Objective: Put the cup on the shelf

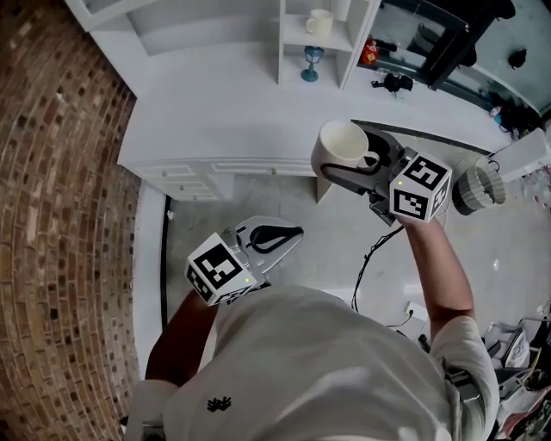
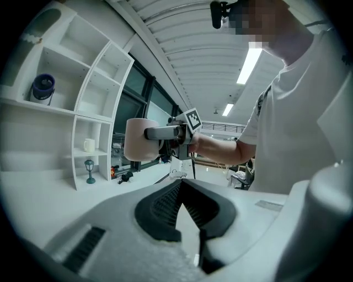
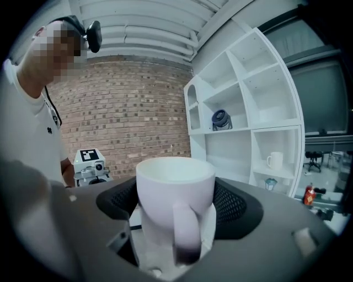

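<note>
My right gripper (image 1: 362, 160) is shut on a white cup (image 1: 342, 144), held upright in the air just in front of the white counter. In the right gripper view the cup (image 3: 175, 187) sits between the two dark pads with its handle facing the camera. The white shelf unit (image 1: 294, 45) stands at the back of the counter; one cubby holds a small white mug (image 1: 318, 24), and a blue goblet (image 1: 311, 62) stands below it. My left gripper (image 1: 290, 233) hangs lower, near the person's chest, shut and holding nothing. In the left gripper view its jaws meet at the tips (image 2: 181, 184).
The white counter (image 1: 215, 112) with drawers runs along the brick wall (image 1: 60, 172). A larger curved shelf (image 3: 242, 110) holds a blue jar (image 3: 220, 118). A black cable (image 1: 366, 267) lies on the floor, and a white ribbed object (image 1: 478, 185) stands at the right.
</note>
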`<act>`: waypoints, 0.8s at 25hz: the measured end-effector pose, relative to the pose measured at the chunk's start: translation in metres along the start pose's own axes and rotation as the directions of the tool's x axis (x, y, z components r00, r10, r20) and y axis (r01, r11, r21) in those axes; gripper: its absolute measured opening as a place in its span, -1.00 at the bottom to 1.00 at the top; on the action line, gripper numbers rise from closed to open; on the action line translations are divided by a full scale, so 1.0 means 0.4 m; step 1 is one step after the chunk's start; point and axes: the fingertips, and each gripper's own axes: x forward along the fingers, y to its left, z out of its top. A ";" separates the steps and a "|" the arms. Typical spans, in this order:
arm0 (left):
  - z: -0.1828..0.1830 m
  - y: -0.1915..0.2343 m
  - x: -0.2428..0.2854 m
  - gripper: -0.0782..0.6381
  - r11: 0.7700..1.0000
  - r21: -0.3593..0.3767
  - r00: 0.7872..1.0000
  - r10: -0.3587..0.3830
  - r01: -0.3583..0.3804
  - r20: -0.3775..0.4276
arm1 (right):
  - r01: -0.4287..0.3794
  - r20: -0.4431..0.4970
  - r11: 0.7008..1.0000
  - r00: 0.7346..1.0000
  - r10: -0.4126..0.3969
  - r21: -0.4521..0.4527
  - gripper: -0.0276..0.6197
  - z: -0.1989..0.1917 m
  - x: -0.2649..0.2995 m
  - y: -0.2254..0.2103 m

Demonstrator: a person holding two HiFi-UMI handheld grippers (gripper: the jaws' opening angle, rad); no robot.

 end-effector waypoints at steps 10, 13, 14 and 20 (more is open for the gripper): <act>0.011 0.163 -0.075 -0.76 0.996 -0.002 0.996 -0.092 0.092 0.005 | 0.063 0.040 0.998 0.997 -0.062 -0.022 0.39 0.126 0.152 -0.097; 0.035 0.198 -0.058 -0.76 0.994 -0.001 0.993 -0.113 0.113 0.019 | 0.077 0.054 0.996 0.996 -0.075 -0.036 0.39 0.173 0.164 -0.154; 0.046 0.211 -0.048 -0.76 0.993 -0.001 0.992 -0.122 0.122 0.026 | 0.083 0.058 0.995 0.995 -0.081 -0.048 0.39 0.191 0.167 -0.179; 0.133 0.320 0.012 -0.76 0.992 -0.022 0.990 -0.123 0.125 0.071 | 0.087 0.088 0.992 0.993 -0.079 -0.092 0.39 0.301 0.180 -0.334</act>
